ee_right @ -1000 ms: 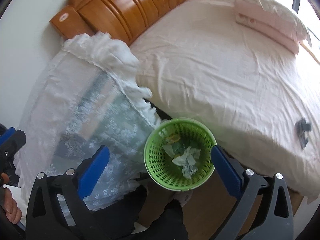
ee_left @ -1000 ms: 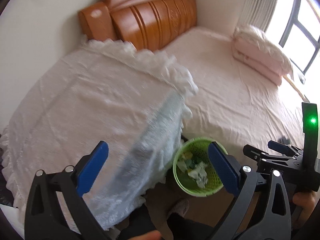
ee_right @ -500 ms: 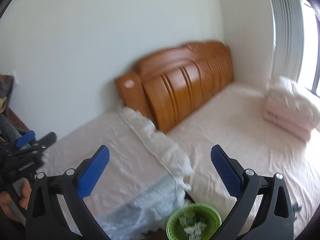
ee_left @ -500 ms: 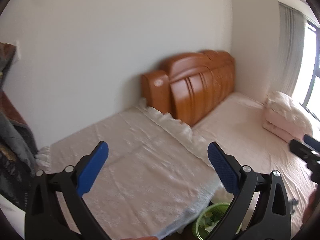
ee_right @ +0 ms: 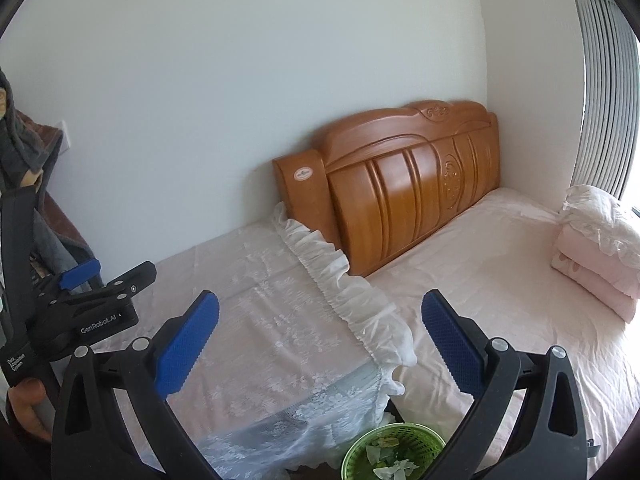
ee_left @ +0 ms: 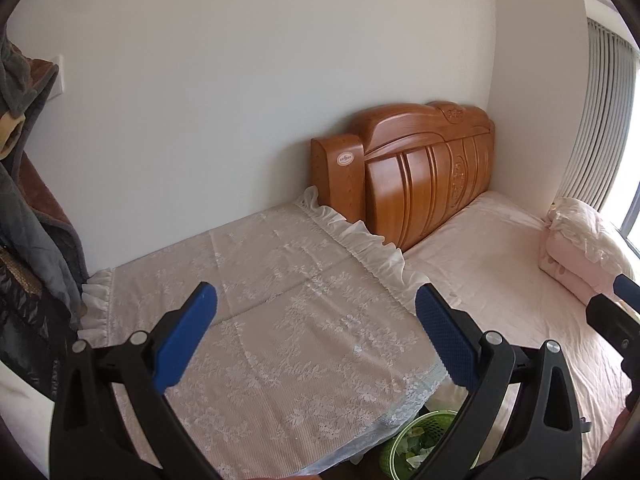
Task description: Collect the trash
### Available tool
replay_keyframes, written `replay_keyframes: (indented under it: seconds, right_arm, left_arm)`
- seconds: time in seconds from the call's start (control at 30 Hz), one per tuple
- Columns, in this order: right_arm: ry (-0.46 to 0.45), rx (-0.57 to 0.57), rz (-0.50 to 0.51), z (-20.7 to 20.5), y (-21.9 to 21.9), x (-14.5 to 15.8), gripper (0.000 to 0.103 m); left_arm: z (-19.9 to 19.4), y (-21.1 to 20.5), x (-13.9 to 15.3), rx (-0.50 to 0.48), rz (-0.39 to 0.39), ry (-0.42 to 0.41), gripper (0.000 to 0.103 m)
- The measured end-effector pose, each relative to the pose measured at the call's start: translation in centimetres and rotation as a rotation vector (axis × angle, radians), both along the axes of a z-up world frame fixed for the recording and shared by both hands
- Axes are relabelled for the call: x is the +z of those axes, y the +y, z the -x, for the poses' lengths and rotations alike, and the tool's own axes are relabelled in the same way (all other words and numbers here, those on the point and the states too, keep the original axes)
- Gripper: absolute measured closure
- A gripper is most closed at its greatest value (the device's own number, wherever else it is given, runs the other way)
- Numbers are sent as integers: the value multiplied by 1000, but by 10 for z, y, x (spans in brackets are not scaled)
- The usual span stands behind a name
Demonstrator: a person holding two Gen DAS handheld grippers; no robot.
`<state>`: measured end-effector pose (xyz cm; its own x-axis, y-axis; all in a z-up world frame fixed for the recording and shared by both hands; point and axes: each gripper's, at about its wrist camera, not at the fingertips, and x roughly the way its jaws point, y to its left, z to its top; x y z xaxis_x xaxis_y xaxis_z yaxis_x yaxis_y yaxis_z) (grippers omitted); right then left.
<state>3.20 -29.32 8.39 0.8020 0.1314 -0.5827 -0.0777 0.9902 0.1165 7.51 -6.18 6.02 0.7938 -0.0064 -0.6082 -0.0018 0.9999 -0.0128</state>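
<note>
- Left tongs (ee_left: pixel 316 330): raised above the lace-covered bench (ee_left: pixel 256 320), the 2 blue pads spread wide, released, nothing between them. In the right wrist view the same left tongs (ee_right: pixel 108 276) appear at the left edge, held in a hand (ee_right: pixel 24 408) of which only part shows.
- Right tongs (ee_right: pixel 320 340): held level over the gap where the bench meets the bed (ee_right: pixel 500 280), blue pads apart, released and empty. A tip of these tongs enters the left wrist view at the right edge.
- Green basket (ee_right: pixel 394 456): a perforated plastic bin standing on the floor at the bottom of the frame, between the bench corner and the bed edge, below the right tongs and well apart from them. In the left wrist view the basket (ee_left: pixel 424 440) is partly hidden behind a black arm of the left tongs.
- Trash (ee_right: pixel 394 466): crumpled white and pale green paper scraps lying inside the basket.
- Lace cloth (ee_right: pixel 280 320): white, with a ruffled border, draped over the bench and hanging over its near corner, just beside the basket.
- Wooden headboard (ee_right: pixel 408 184): upright against the white wall (ee_right: pixel 240 80).
- Folded pink bedding (ee_right: pixel 596 252): stacked on the far side of the bed, near the curtain (ee_right: pixel 604 80).
- Dark clothing (ee_left: pixel 28 200): hanging at the left edge.
</note>
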Motion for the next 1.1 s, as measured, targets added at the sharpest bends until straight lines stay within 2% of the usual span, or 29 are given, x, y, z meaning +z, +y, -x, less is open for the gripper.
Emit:
replay_keyframes:
  seconds: [1.1]
  right_arm:
    - [35, -4, 11, -5, 3, -14, 2]
  left_arm:
    - [-4, 3, -8, 1, 21, 44, 8]
